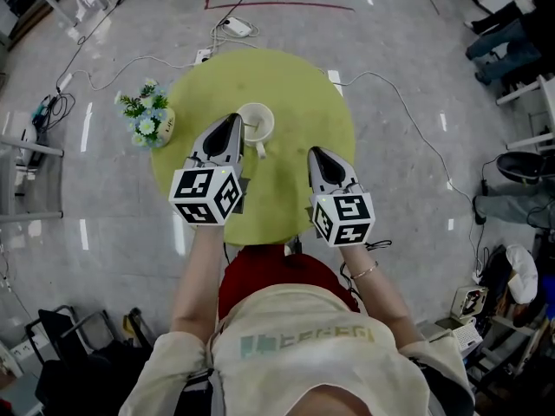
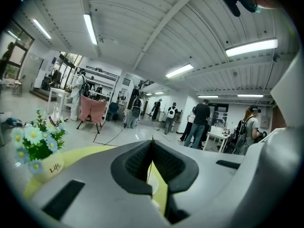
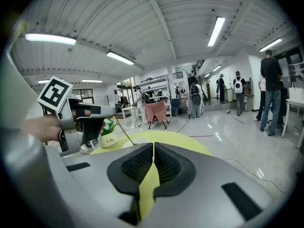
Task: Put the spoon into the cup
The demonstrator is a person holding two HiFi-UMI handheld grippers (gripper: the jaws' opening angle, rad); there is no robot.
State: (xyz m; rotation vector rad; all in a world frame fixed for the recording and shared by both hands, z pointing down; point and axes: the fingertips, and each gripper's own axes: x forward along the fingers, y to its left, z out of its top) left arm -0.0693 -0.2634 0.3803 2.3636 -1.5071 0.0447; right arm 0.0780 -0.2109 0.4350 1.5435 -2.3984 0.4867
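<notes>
Left gripper (image 1: 232,121): jaws pinched on thin spoon (image 3: 122,129) handle. Right gripper (image 1: 316,153): jaws together, nothing between, just right of the left gripper. Both forearms extended.

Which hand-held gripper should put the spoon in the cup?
Left. The left hand-held gripper is shut on the spoon, right beside the cup; the right hand-held gripper is shut, empty, farther away.

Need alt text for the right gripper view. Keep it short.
At left, the left gripper holds a thin gold spoon angled down toward a yellow-green table, with a small flower pot behind it. In the foreground, the jaws of the right gripper are closed on nothing. People stand far behind.
</notes>
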